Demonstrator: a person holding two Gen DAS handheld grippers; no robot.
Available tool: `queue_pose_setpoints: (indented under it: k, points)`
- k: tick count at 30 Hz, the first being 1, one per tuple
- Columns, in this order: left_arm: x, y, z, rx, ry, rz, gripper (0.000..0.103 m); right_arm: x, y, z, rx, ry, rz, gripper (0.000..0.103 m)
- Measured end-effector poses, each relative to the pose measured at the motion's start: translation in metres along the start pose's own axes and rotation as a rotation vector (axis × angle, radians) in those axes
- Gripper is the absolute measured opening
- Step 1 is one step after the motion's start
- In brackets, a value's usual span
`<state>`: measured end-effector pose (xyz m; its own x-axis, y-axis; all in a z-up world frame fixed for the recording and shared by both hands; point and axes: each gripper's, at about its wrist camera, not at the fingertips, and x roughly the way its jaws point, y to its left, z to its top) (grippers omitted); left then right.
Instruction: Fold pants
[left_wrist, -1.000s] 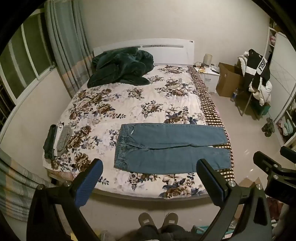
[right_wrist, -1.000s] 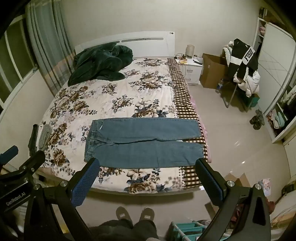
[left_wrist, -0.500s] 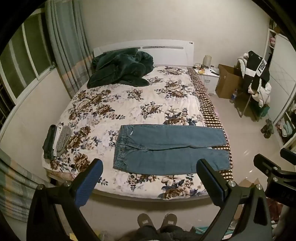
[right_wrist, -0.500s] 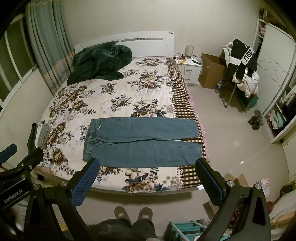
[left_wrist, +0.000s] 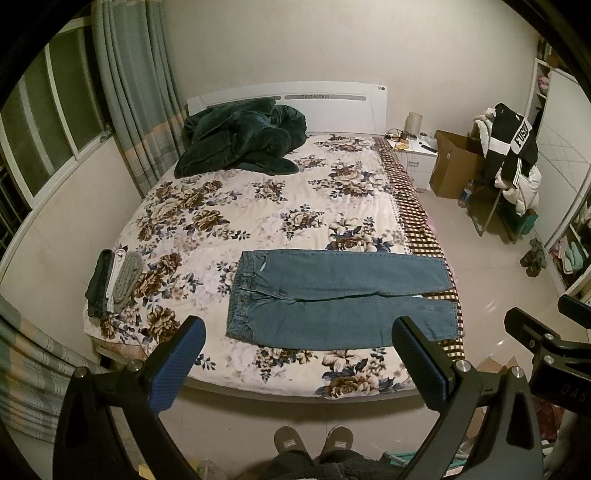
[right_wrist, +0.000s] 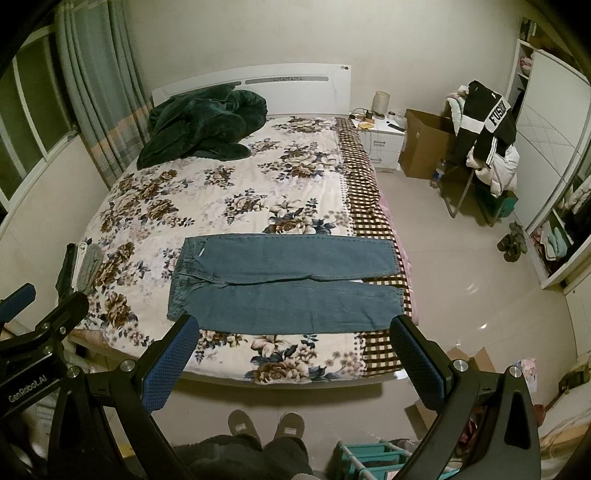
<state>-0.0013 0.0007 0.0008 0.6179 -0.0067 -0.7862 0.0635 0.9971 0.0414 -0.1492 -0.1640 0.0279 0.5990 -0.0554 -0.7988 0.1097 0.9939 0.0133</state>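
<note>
floral bed (left_wrist: 258, 206) | jeans (left_wrist: 340, 299) flat, lengthwise across, waist left | both fingers wide apart, empty

floral bed (left_wrist: 258, 206), curtained window (left_wrist: 55, 122), pale tiled floor (right_wrist: 480, 288).

This is a bedroom in a home: a double bed (left_wrist: 258, 229) with a floral quilt and a white headboard (left_wrist: 295, 103) fills the middle of the room, with a dark green blanket (left_wrist: 240, 144) heaped near its head at 11 o'clock. Curtains (left_wrist: 129, 92) hang by a window at 10 o'clock. At 1 o'clock a white nightstand (left_wrist: 415, 155) stands beside a cardboard box (left_wrist: 454, 166), and clothes are piled over a chair (left_wrist: 513, 162) at 2 o'clock.
</note>
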Motion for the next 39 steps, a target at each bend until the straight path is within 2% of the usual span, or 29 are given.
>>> queue_pose_setpoints:
  k: [37,38,39]
  points:
    - [0.0,-0.005,0.006,-0.003,-0.011,-0.002,0.103,-0.02,0.022,-0.005,0.0,0.004,0.007,0.103]
    - [0.0,-0.006,0.006,-0.004,-0.012,-0.003,0.103,-0.028,0.02,0.014,-0.006,0.005,0.01,0.103]
    - [0.0,-0.006,0.007,-0.004,-0.013,-0.001,0.103,-0.032,0.02,0.017,-0.011,0.005,0.01,0.103]
